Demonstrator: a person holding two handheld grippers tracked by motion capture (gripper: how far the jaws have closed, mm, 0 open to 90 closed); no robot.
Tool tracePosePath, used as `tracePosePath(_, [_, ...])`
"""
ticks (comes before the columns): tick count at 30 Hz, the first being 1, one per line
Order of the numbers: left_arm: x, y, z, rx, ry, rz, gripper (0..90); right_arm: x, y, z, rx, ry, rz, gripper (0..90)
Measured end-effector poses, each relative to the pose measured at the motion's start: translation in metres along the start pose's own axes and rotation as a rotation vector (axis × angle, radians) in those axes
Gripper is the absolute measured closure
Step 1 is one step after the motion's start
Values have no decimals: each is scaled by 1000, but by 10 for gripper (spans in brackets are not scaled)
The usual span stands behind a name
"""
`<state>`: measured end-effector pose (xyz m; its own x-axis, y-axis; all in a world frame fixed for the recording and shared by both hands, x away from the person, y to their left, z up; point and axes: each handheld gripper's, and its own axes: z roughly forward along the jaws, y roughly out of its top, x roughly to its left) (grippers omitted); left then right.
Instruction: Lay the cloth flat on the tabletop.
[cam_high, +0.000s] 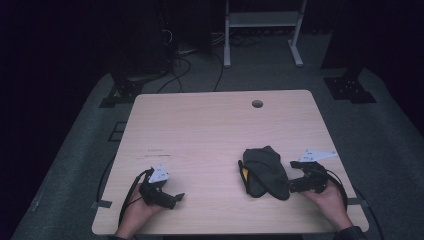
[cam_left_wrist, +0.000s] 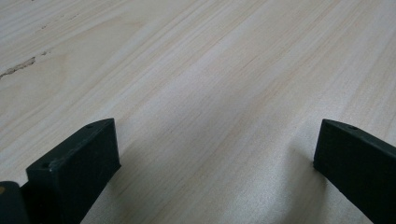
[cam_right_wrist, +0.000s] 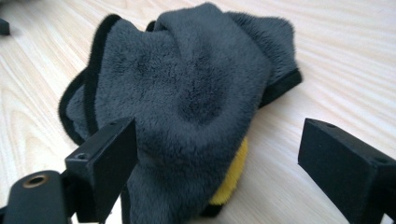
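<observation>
Item: dark grey fleece cloth (cam_high: 265, 172), crumpled in a loose heap, with a yellow patch (cam_right_wrist: 231, 179) showing at its underside
Location: near-right part of the table (cam_high: 210, 130), just beside the right gripper (cam_high: 299, 184); well apart from the left gripper (cam_high: 167, 197)
Material: plush pile, matt and fuzzy, bound with a black stitched edging (cam_right_wrist: 91, 70); the yellow part looks like a second face or lining, though this cannot be told for sure
Shape: irregular mound of overlapping folds, no fixed outline
Handling (judged): light, soft, wholly limp; will sag and unfold when lifted; not fragile; the pile should give the jaws good grip, not slippery
Where to take hold (judged): a raised fold or the bound hem nearest the right gripper, pinched through all layers; the edging is firmer than the pile
Right gripper: jaws spread wide, nothing between them; the near edge of the cloth lies at its left jaw in the right gripper view
Left gripper: jaws parted, empty, low over bare wood at the near-left
Table: pale wood-grain laminate, smooth, rounded corners, a cable hole (cam_high: 257, 104) near the far edge
Surroundings: dark carpeted floor, a white frame (cam_high: 262, 30) beyond the table
</observation>
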<state>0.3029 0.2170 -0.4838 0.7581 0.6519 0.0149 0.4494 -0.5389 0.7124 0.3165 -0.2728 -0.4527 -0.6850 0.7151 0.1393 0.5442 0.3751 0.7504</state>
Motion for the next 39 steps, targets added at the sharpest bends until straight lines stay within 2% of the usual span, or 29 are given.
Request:
tracePosePath(5, [0, 0, 0, 0, 0, 0, 0, 0, 3, 13, 36, 22, 10, 131])
tracePosePath(6, [0, 0, 0, 0, 0, 1, 0, 1, 4, 18, 50, 34, 7, 193])
tracePosePath(7, [0, 0, 0, 0, 0, 1, 0, 1, 4, 18, 50, 34, 7, 193])
tracePosePath(8, [0, 0, 0, 1, 0, 2, 0, 2, 6, 20, 50, 70, 6, 324])
tracePosePath(10, [0, 0, 0, 1, 0, 2, 0, 3, 8, 20, 46, 65, -2, 380])
tracePosePath(15, [0, 0, 0, 1, 0, 2, 0, 5, 9, 16, 28, 60, -11, 453])
tracePosePath(16, [0, 0, 0, 1, -1, 2, 0, 6, 10, 14, 15, 57, -17, 542])
tracePosePath(17, [0, 0, 0, 1, -1, 2, 0, 6, 10, 14, 15, 57, -17, 542])
tracePosePath(18, [0, 0, 0, 1, 0, 2, 0, 8, 11, 9, -9, 54, -27, 635])
tracePosePath(21, [0, 0, 0, 1, 0, 1, 0, 11, 14, 4, -37, 68, -39, 751])
tracePosePath(28, [0, 1, 0, 6, 0, 1, 0, 26, 31, -2, -101, 124, -73, 796])
tracePosePath(30, [0, 1, 0, 6, -1, 1, 0, 35, 42, 0, -123, 159, -95, 800])
tracePosePath(33, [0, 1, 0, 6, -1, 1, 0, 42, 51, 3, -136, 179, -114, 801])
tracePosePath(34, [0, 1, 0, 6, -2, 2, 0, 49, 60, 7, -146, 205, -127, 801])
tracePosePath(35, [0, 1, 0, 6, -2, 2, 0, 49, 60, 7, -146, 205, -127, 801])
tracePosePath(39, [-1, 1, 1, 1, -7, 2, 0, 64, 76, 20, -149, 240, -175, 802])
